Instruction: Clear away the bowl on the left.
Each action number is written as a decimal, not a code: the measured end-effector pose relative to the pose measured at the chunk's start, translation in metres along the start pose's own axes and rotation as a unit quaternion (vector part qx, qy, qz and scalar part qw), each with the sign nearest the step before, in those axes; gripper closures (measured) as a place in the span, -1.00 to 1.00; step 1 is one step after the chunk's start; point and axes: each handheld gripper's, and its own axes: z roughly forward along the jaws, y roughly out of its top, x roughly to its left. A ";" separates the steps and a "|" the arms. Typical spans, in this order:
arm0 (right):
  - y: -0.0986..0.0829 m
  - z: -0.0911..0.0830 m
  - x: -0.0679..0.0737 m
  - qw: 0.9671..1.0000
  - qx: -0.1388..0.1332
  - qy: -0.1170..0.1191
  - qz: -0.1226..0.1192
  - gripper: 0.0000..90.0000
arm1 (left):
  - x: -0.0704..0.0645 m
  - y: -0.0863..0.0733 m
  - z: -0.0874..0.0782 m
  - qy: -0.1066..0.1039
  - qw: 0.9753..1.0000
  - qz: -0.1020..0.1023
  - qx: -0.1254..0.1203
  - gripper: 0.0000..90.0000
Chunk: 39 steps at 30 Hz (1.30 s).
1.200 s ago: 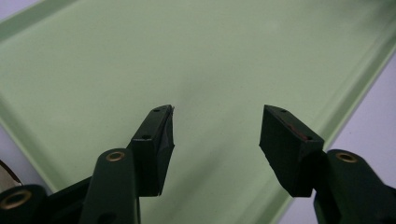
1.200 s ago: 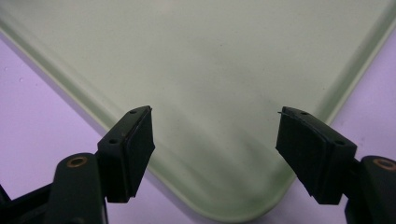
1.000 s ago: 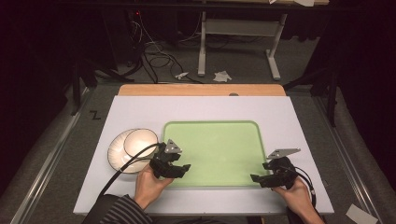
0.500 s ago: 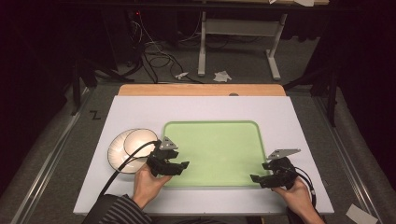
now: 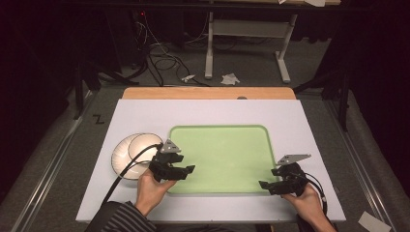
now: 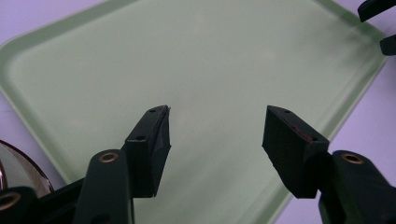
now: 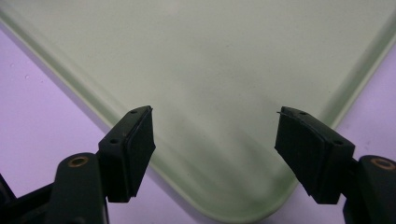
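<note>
A pale green tray (image 5: 222,154) lies bare in the middle of the white table. My left gripper (image 5: 186,170) hovers over the tray's near left corner, open with nothing between its jaws; in the left gripper view (image 6: 215,135) the tray (image 6: 201,60) spreads out ahead. My right gripper (image 5: 265,185) is at the tray's near right corner, open and holding nothing; the right gripper view (image 7: 215,140) looks down on that rounded corner (image 7: 224,70). A stack of shiny metal bowls (image 5: 135,154) sits just left of the tray, beside my left hand; its rim (image 6: 18,163) shows in the left gripper view.
The white table top (image 5: 208,113) has a wooden strip (image 5: 208,93) along its far edge. Beyond it are a dark floor with cables (image 5: 159,58), crumpled paper (image 5: 229,78) and a metal stand (image 5: 246,29). My right gripper's tips (image 6: 378,28) show in the left gripper view's upper right corner.
My left gripper has drifted slightly left and toward the near edge of the tray. The right gripper has stayed in place.
</note>
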 end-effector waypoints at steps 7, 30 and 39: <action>0.000 0.000 0.001 1.000 0.000 0.000 -0.003 -0.34 | 0.001 0.001 -0.004 0.005 1.000 0.000 -0.007 -0.07; 0.000 0.000 0.000 1.000 0.000 0.004 -0.002 -0.34 | 0.014 0.001 -0.015 0.022 0.999 -0.031 -0.023 -0.04; 0.000 0.000 0.000 1.000 0.000 0.002 -0.002 -0.34 | 0.019 0.002 -0.020 0.061 0.997 -0.049 -0.019 -0.08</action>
